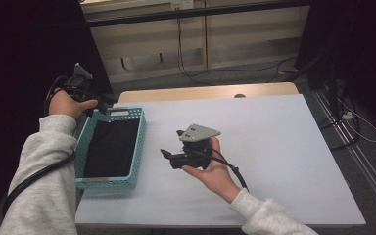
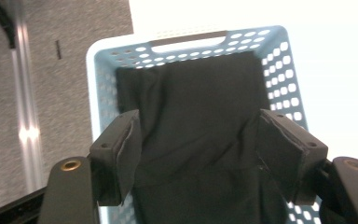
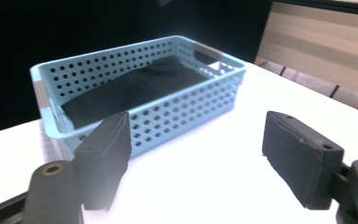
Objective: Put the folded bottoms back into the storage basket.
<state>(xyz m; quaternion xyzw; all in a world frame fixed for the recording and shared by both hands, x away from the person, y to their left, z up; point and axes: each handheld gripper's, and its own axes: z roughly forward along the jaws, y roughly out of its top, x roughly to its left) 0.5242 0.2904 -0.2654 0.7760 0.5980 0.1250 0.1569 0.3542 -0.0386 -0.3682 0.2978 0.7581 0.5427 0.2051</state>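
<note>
Black cloth (image 1: 111,147) lies folded flat in the bottom of a light blue perforated basket (image 1: 139,142), which stands on the left part of a white table (image 1: 274,147), close to its left edge. In the left gripper view the cloth (image 2: 200,121) covers nearly the whole floor of the basket (image 2: 282,70), with a few soft creases across it and a slotted handle in the far wall beyond.

Left gripper (image 1: 99,100) is held in the person's left hand (image 1: 66,104) above the far left corner of the basket, pointing down into it. Its jaws stand apart with nothing between the pads; the cloth shows below them, clear of both pads (image 2: 123,156).

Right gripper (image 1: 169,157) is held in the right hand (image 1: 210,169) over the bare table, near the basket's right wall but apart from it, and points left toward it. In the right gripper view its jaws are released and wide, with only white table top between the pads (image 3: 300,156); the basket (image 3: 191,112) stands beyond them with the cloth (image 3: 135,86) inside.

Behind the table a grey floor (image 1: 254,73) with loose cables (image 1: 186,63) runs to a pale wall
</note>
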